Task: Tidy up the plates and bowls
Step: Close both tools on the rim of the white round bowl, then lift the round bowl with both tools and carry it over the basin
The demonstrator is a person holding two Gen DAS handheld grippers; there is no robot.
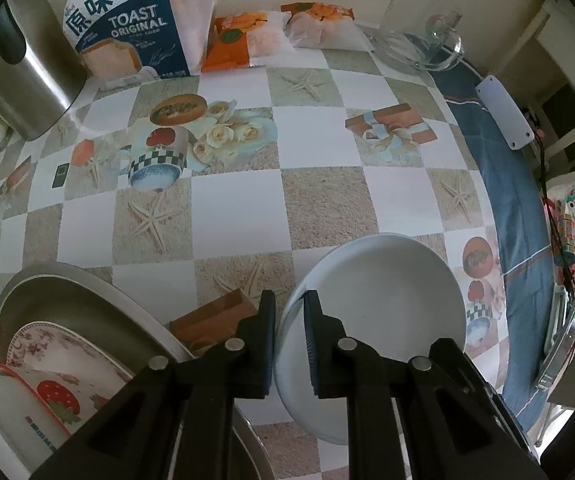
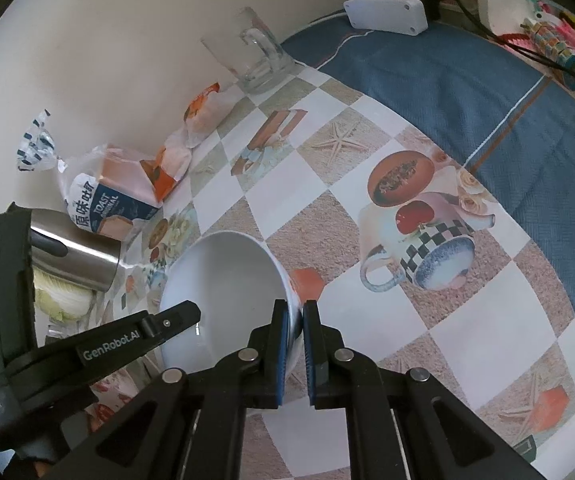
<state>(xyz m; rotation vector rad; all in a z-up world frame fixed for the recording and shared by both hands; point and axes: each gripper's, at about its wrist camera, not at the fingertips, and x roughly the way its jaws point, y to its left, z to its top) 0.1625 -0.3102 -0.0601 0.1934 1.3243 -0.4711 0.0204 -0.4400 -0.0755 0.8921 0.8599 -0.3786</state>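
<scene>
A: Where is the white bowl (image 2: pixel 223 280) held, and by what?

B: It is gripped on both sides of its rim. The right tool (image 2: pixel 296 344) is clenched on the near wall, one pad inside and one outside. The left tool (image 1: pixel 289 344) is closed across the opposite wall in the same way. The bowl appears lifted and tilted above the counter (image 1: pixel 327 184), though contact underneath cannot be confirmed.

A: How is it expected to handle?

B: It looks like glazed ceramic, so it is judged stiff, smooth, fairly heavy and breakable. A thin rim pinch could slip if the bowl is swung; a level, steady carry is advised.

A: What room is available?

B: Open checked counter is seen ahead. A metal tray (image 1: pixel 87 300) holding a floral plate (image 1: pixel 59 344) and a strawberry bowl (image 1: pixel 47 400) lies just to the left, probably the stacking place. A glass mug (image 2: pixel 255 60), toast bag (image 1: pixel 127 20) and steel canister (image 1: pixel 35 68) stand well apart at the back. On the right the counter edge is bordered by a blue bed cover (image 2: pixel 467 92).
</scene>
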